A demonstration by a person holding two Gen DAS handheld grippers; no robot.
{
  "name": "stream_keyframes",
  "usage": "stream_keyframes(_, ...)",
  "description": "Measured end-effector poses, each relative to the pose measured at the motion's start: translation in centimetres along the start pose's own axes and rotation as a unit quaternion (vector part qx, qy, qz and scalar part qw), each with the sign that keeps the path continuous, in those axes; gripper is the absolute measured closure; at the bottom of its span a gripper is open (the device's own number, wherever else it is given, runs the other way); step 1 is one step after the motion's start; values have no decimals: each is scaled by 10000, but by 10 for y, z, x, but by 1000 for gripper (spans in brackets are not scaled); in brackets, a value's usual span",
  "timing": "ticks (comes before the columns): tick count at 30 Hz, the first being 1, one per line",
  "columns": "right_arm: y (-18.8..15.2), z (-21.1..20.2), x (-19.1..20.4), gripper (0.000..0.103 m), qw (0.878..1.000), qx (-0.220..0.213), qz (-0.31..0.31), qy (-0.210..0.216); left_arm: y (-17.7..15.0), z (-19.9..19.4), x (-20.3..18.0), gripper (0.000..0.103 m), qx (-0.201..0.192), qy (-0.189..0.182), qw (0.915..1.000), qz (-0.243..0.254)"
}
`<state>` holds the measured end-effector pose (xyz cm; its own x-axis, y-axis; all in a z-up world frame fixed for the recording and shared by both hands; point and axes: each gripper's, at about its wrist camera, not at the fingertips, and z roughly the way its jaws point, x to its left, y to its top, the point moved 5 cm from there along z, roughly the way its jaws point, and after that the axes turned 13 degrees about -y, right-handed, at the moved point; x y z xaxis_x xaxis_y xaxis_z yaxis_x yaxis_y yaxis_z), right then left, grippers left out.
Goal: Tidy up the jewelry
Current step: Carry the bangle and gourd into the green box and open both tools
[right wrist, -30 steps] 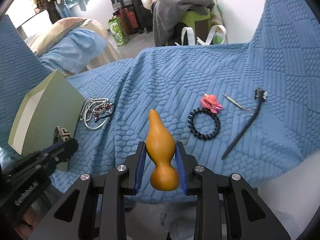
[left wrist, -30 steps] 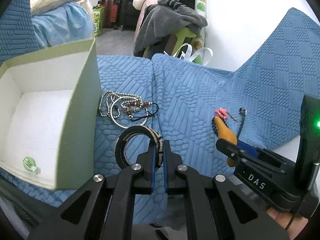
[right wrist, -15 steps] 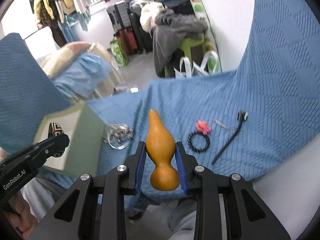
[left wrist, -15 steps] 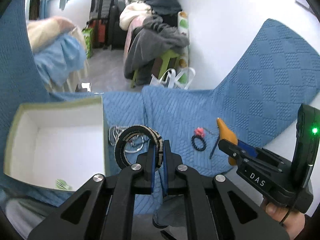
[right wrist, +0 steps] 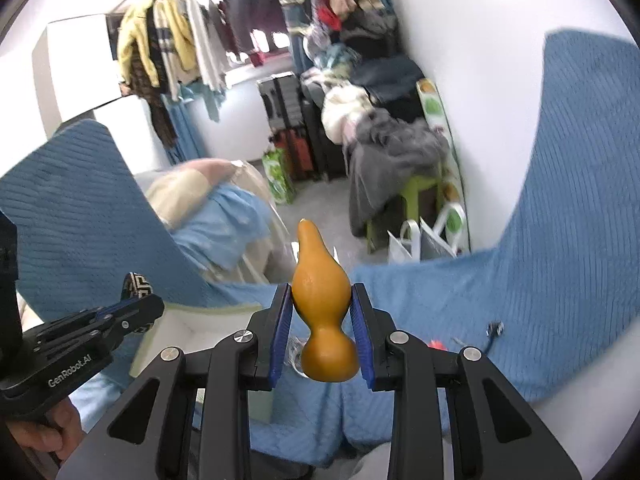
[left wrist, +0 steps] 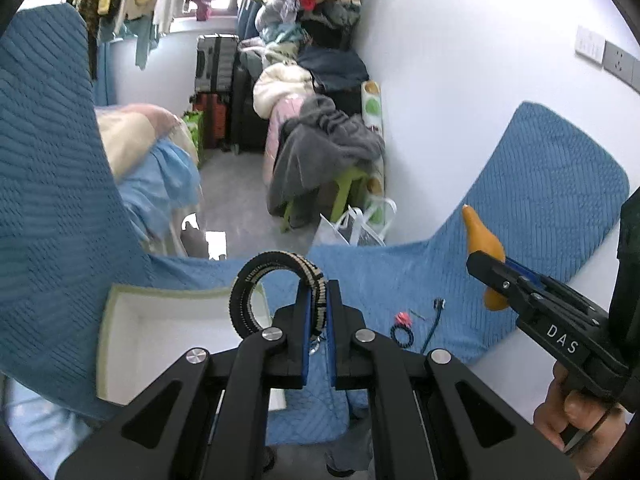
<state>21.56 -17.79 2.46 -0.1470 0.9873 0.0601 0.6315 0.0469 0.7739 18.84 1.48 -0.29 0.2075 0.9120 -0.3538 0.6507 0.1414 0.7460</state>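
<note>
A: Left hand-held gripper (left wrist: 316,312) is clamped on the beaded bangle (left wrist: 272,292), box (left wrist: 120,320) below-left of it.

B: Yep, right hand-held gripper (right wrist: 322,320) is squeezing the orange gourd (right wrist: 322,316), up off the blue blanket (right wrist: 540,280).

The box (left wrist: 120,344) sits left on the blanket (left wrist: 540,216) — hair tie (left wrist: 401,335) and pin (left wrist: 434,322) right.

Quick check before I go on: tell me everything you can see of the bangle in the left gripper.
The bangle is a wide ring of black and cream beadwork with a geometric pattern on its outer band. The left gripper is shut on its right side between blue pads, holding it on edge in the air, above the white box. Nothing else touches it.
</note>
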Motion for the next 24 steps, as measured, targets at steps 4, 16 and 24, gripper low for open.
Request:
stream_keyframes(4,15,-9,24,76,9997,-135,-106,178,10,-19,10,97,-147,80,9999,34)
stream_keyframes(16,7,21,110,76,9964,159,-520,648,4,-42,77,97,-160,405,9986,-308)
stream_keyframes(24,-35,63,149,76,9912,745,-794,752,-32,-19,134,97,235,495,9949,-850)
